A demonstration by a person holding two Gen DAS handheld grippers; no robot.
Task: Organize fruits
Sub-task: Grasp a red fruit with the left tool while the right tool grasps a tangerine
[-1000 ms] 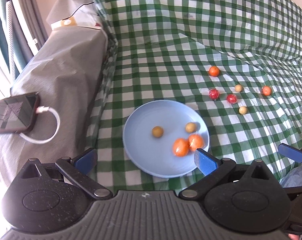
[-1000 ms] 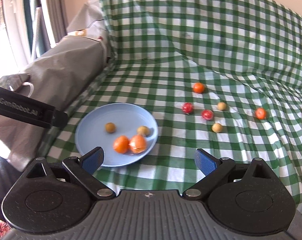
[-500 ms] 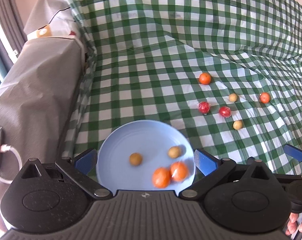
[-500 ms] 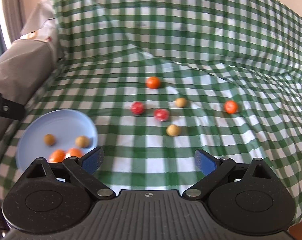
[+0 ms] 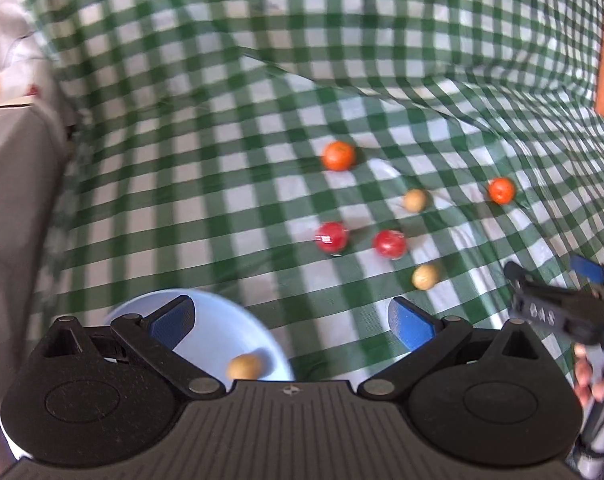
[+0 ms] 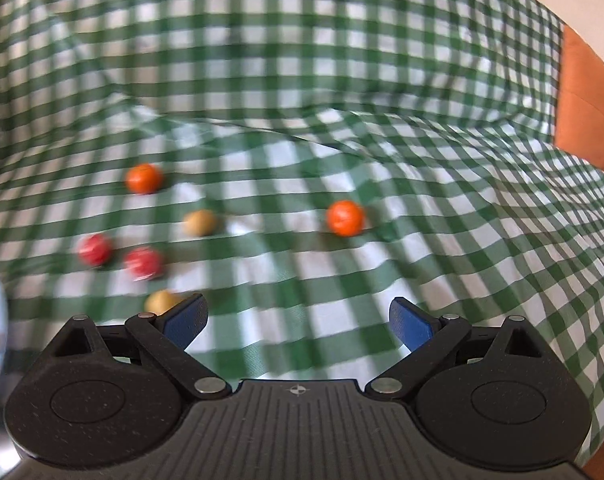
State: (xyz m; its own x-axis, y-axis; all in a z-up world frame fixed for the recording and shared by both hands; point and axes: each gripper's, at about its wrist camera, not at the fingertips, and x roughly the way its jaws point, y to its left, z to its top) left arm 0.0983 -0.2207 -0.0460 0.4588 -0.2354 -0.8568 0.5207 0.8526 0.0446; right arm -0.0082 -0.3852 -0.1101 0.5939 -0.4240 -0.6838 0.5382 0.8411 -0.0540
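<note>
Several small fruits lie loose on the green checked cloth: two orange ones (image 5: pixel 339 155) (image 5: pixel 501 190), two red ones (image 5: pixel 332 237) (image 5: pixel 389 243) and two tan ones (image 5: pixel 415 200) (image 5: pixel 425 276). The blue plate (image 5: pixel 206 320) sits low under my left gripper (image 5: pixel 290 320), with a tan fruit (image 5: pixel 244 367) on it. My left gripper is open and empty. My right gripper (image 6: pixel 298 318) is open and empty, with the near tan fruit (image 6: pixel 161 301) at its left fingertip. The far orange fruit (image 6: pixel 345 217) lies ahead of it.
A grey covered armrest (image 5: pixel 10 216) borders the cloth on the left. An orange cushion (image 6: pixel 586 96) shows at the right edge. The cloth rises up a backrest behind the fruits. The right gripper also shows in the left wrist view (image 5: pixel 562 304).
Both grippers have swung to the right, away from the plate and toward the loose fruits. The plate has slid low and left in both views. Both stay open.
</note>
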